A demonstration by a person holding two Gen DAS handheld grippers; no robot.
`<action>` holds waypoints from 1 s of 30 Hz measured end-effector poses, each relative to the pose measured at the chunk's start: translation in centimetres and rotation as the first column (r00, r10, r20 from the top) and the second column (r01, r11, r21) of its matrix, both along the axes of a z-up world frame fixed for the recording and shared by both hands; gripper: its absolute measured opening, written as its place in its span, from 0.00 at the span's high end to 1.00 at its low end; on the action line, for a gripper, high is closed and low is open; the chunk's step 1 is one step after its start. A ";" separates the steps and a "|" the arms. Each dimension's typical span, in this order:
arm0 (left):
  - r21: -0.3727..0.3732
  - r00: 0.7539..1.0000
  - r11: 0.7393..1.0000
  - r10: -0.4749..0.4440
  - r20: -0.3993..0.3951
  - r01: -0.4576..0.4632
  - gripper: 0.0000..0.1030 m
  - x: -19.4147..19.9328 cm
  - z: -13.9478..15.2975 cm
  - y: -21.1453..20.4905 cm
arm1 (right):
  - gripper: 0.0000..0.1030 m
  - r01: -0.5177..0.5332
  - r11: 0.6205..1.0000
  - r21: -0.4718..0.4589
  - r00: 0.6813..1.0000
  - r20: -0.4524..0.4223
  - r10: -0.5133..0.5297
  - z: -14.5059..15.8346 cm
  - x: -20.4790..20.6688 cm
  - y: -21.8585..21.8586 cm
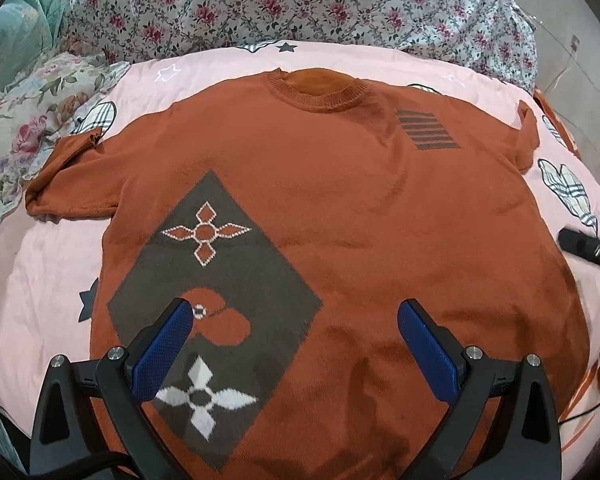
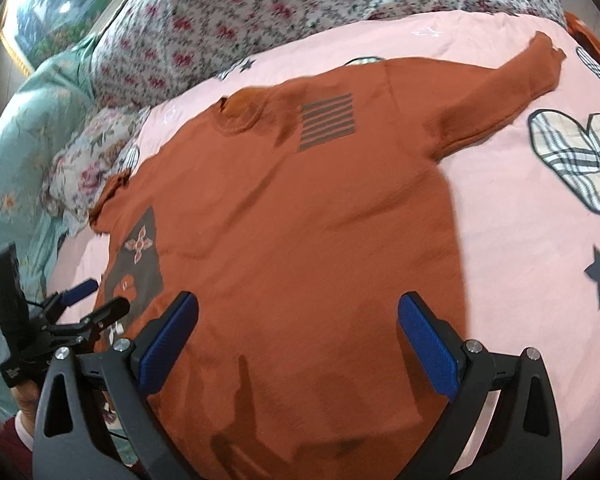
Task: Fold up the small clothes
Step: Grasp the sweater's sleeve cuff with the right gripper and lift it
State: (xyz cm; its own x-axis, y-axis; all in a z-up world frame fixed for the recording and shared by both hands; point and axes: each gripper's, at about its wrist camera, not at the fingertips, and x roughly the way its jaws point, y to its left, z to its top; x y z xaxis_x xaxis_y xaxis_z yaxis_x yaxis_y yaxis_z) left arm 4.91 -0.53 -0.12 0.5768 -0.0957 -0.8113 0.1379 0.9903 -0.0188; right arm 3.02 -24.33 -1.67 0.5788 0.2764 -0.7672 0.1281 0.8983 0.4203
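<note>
An orange knit sweater (image 1: 332, 208) lies flat and face up on a pink bedsheet (image 1: 52, 264), neck away from me, both sleeves spread out. It has a grey diamond pattern (image 1: 220, 272) at lower left and a grey striped patch (image 1: 428, 128) on the chest. My left gripper (image 1: 296, 316) is open and empty above the sweater's lower part. My right gripper (image 2: 298, 312) is open and empty above the sweater (image 2: 300, 220) near its hem. The left gripper (image 2: 88, 300) shows at the left edge of the right wrist view.
A floral quilt (image 1: 300, 0) is bunched along the far side of the bed. A floral pillow (image 1: 32, 120) lies at the left. A teal blanket (image 2: 16, 152) is at the far left. The pink sheet (image 2: 540, 280) extends to the right of the sweater.
</note>
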 end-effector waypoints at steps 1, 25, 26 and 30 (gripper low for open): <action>-0.001 1.000 1.000 0.002 -0.001 -0.002 0.01 0.3 0.0 0.1 | 0.03 0.019 1.000 0.006 1.000 0.009 -0.019 0.2 0.2 -1.1; 0.069 0.994 0.998 0.023 -0.110 -0.016 0.01 7.7 -3.1 -3.0 | 0.63 0.625 0.780 0.027 0.780 0.032 -0.626 -3.3 13.3 -39.0; 0.062 0.995 0.998 0.022 -0.102 -0.016 0.01 8.0 -3.0 -3.2 | 0.63 0.629 0.777 0.031 0.777 0.029 -0.629 -3.7 13.9 -39.7; 0.062 0.993 0.998 0.014 -0.118 -0.007 0.01 8.8 -3.5 -3.9 | 0.64 0.635 0.770 0.054 0.770 0.026 -0.637 -5.1 15.2 -41.6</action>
